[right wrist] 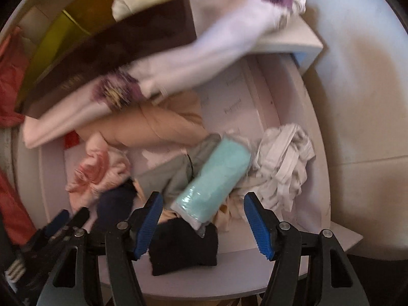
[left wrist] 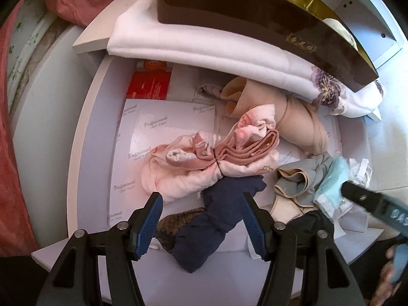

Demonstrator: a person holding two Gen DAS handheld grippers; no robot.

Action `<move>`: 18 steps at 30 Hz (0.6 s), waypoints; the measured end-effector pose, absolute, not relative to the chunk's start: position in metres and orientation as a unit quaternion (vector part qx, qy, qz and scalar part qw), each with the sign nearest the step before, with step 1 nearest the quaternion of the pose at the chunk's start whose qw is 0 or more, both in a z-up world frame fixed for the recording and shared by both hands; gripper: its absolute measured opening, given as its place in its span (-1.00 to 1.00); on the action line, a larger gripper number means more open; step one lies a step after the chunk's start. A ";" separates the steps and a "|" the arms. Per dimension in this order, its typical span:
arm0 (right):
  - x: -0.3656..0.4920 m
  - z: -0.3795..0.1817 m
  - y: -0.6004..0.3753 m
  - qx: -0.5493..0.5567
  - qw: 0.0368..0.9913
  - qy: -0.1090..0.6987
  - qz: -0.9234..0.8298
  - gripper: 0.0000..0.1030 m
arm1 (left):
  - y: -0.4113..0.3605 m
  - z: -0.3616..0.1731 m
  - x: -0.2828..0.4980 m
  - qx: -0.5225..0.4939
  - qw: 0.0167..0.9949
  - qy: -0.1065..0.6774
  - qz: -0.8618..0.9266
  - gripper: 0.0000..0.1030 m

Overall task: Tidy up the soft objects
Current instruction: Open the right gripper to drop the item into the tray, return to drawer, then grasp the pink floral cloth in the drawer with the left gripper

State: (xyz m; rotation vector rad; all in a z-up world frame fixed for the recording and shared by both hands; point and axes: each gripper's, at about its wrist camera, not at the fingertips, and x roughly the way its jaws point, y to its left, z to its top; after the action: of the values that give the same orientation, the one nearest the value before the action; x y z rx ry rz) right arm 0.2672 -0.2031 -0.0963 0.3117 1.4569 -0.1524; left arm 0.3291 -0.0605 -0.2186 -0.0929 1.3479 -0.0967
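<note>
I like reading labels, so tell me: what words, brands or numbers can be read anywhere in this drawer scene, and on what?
"Professional": repeated grey script on the glossy white paper sheets lining the drawer; the smaller line beneath is too small to read.
Gold emblem on the dark brown box: characters too small to read.
Flat red packet: print blurred.
Right gripper shows white digits, blurred.

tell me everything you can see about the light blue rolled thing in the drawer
The light blue roll looks like soft, fuzzy fabric rolled into a cylinder, apparently wrapped in clear film that shines at its near end. It lies tilted on the clothes heap, near end over the black cloth, grey garment on its left, white tangled fabric on its right. The right tool is open just before it, not touching.
</note>
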 end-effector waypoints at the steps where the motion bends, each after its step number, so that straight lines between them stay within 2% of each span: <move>1: 0.267 -0.101 -0.204 0.147 0.727 0.667 -0.070 0.30 | -0.063 -0.217 0.330 -0.039 0.781 0.621 -0.048 0.23; 8: 0.266 -0.127 -0.218 0.187 0.713 0.670 -0.091 0.30 | -0.083 -0.209 0.341 0.011 0.788 0.611 -0.076 0.25; 11: 0.266 -0.133 -0.218 0.190 0.712 0.670 -0.086 0.24 | -0.091 -0.214 0.348 0.040 0.787 0.609 -0.092 0.36; 14: 0.268 -0.140 -0.217 0.189 0.711 0.672 -0.079 0.16 | -0.100 -0.222 0.353 0.071 0.779 0.613 -0.114 0.56; 18: 0.276 -0.143 -0.210 0.186 0.709 0.676 -0.073 0.09 | -0.116 -0.224 0.359 0.119 0.780 0.598 -0.139 0.61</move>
State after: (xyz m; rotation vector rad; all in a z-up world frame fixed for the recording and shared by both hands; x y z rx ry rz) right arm 0.2761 -0.2098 -0.1434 0.4124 1.5003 -0.1610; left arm 0.3590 -0.1160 -0.2241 0.2572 1.2915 -0.3004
